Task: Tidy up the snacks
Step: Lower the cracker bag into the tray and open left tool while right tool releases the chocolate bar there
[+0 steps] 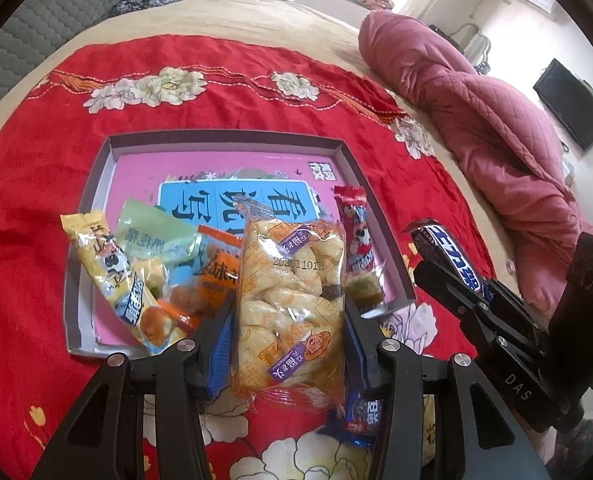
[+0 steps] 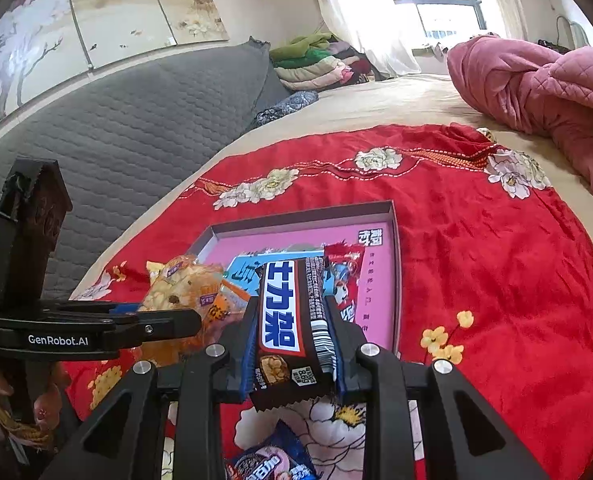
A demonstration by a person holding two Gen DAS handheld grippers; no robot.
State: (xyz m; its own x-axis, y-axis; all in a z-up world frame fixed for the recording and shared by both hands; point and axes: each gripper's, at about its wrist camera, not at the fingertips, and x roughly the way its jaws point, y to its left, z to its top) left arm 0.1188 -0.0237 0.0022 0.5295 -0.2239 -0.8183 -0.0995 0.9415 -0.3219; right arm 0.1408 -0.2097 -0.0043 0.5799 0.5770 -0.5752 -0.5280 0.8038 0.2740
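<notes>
Farthest left, at about nine o'clock in the left wrist view, a yellow snack bar (image 1: 114, 276) lies slanted over the near left wall of the shallow box (image 1: 114, 142), with a green packet (image 1: 156, 232) and an orange packet (image 1: 216, 272) piled just beside it; they look dropped there as sorted goods, since the box's pink floor serves as the collecting place on the red blanket (image 1: 28, 168). At the centre, toward six o'clock, the left gripper (image 1: 288, 320) is clamped on a clear bag of puffed snacks (image 1: 292, 288), fingers pressing its two long sides; the bag is held lengthways, its far end already over the box, probably so it can be laid down flat among the others. At three o'clock a red bar (image 1: 356, 236) rests along the box's right wall; below it, on the blanket, a blue cookie packet (image 1: 362, 416) waits unsorted. Farthest right, the right gripper (image 2: 292, 344) is closed on a dark chocolate bar (image 2: 284, 320), gripped across its width and aimed at twelve o'clock toward the box, likely next in.
</notes>
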